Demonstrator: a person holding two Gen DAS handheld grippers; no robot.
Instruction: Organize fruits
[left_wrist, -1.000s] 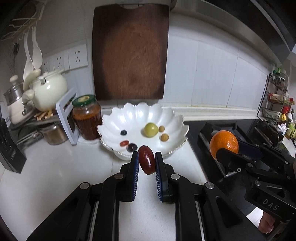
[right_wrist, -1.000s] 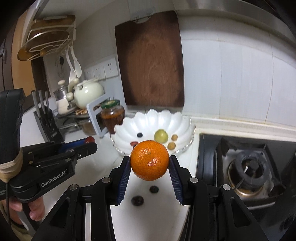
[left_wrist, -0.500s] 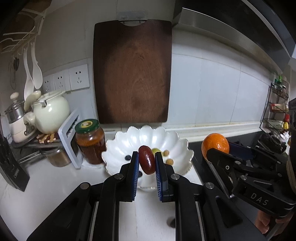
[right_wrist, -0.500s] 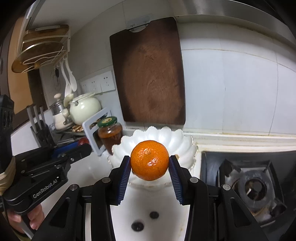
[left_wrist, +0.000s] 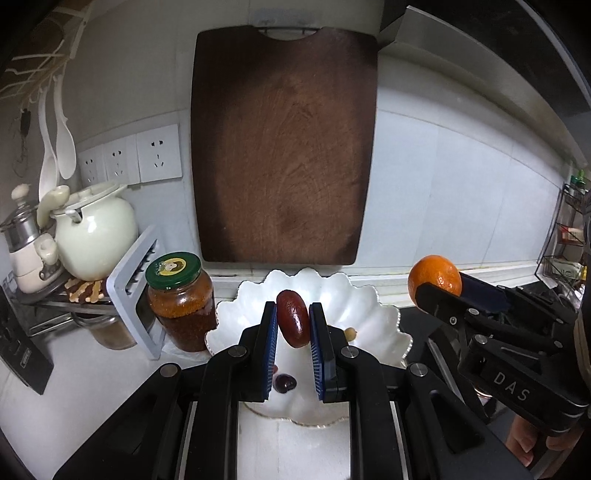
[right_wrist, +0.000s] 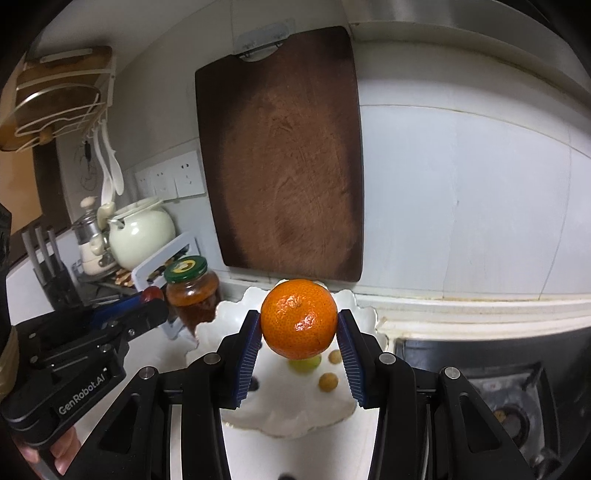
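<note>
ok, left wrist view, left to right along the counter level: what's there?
White teapot → grey rack → green-lidded jar → red date held in the left gripper → orange held in the right gripper → wire shelf.

dim indoor light | sharp centre | fisheye bending, dark corners (vignetting)
</note>
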